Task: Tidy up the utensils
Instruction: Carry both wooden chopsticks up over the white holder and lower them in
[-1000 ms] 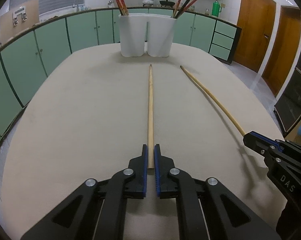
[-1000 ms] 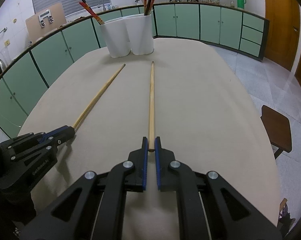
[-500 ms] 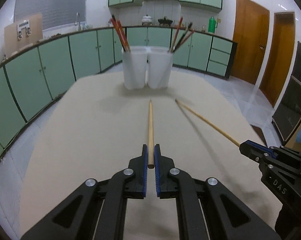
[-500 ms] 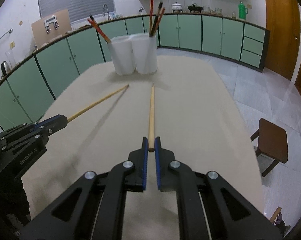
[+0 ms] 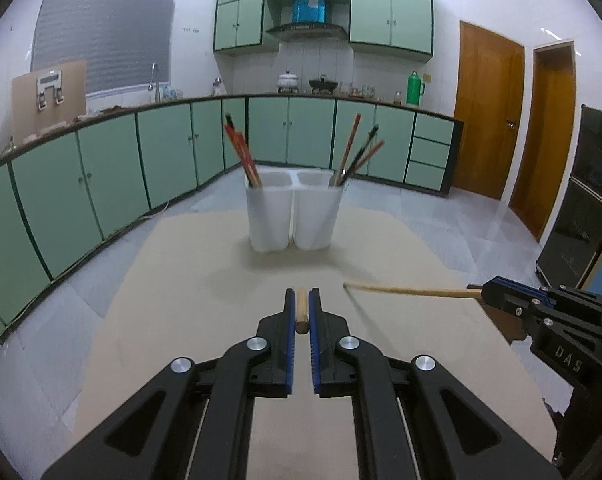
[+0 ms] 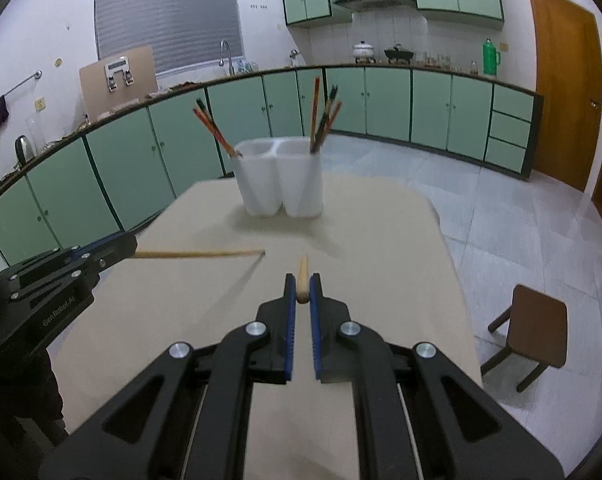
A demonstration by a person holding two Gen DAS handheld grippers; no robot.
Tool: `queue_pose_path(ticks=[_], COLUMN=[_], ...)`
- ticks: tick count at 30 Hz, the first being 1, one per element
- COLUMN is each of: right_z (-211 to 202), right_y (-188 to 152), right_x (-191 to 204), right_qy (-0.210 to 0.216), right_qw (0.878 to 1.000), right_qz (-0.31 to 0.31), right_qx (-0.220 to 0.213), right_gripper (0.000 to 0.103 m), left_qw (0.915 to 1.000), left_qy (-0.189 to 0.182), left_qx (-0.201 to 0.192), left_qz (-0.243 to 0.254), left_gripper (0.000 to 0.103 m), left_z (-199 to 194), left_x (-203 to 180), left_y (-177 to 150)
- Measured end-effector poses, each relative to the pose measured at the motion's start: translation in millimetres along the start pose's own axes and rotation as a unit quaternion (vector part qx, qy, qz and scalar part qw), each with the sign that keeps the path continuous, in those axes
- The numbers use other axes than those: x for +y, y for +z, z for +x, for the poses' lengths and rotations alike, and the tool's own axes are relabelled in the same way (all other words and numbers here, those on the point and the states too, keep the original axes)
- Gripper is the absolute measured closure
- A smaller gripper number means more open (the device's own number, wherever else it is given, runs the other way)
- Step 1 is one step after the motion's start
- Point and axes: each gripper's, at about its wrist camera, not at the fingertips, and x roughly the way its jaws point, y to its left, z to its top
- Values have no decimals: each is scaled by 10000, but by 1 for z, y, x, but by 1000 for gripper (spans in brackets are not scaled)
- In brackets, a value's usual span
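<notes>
My left gripper (image 5: 301, 308) is shut on the thick end of a plain wooden chopstick (image 5: 301, 310), which is lifted off the table and points toward the white two-cup holder (image 5: 295, 216). My right gripper (image 6: 302, 292) is shut on a second wooden chopstick (image 6: 302, 276), also raised and seen end-on. Each view shows the other gripper from the side: the right one (image 5: 487, 294) with its chopstick (image 5: 413, 291), the left one (image 6: 129, 246) with its chopstick (image 6: 197, 255). Red and dark chopsticks (image 5: 241, 152) stand in both cups of the holder (image 6: 281, 178).
The beige table (image 5: 181, 300) stretches ahead to the holder at its far end. A wooden stool (image 6: 535, 326) stands on the tiled floor to the right. Green cabinets (image 5: 101, 176) line the walls, and a dark appliance (image 5: 581, 208) stands at the far right.
Both grippers have risen and tipped up with their chopsticks, which left the table and now look much shorter. The holder sits lower in both views and more of the kitchen shows.
</notes>
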Motion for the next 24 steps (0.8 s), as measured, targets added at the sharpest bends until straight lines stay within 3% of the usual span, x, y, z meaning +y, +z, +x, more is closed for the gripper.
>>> queue_pose_path(ticks=[13, 24], right_z=[26, 23], right_y=[92, 145], right_x=[-3, -5], right_qy=[369, 674], right_qw=[9992, 9970], right_qz=[-122, -380], right_qx=[114, 61], right_gripper=[97, 97], left_qw=[9987, 9973], left_qy=[-292, -532], left_qx=[-324, -371], left_qz=[248, 359], left_gripper=[97, 97], left_z=[18, 30], left_x=[7, 6], left_y=[67, 99])
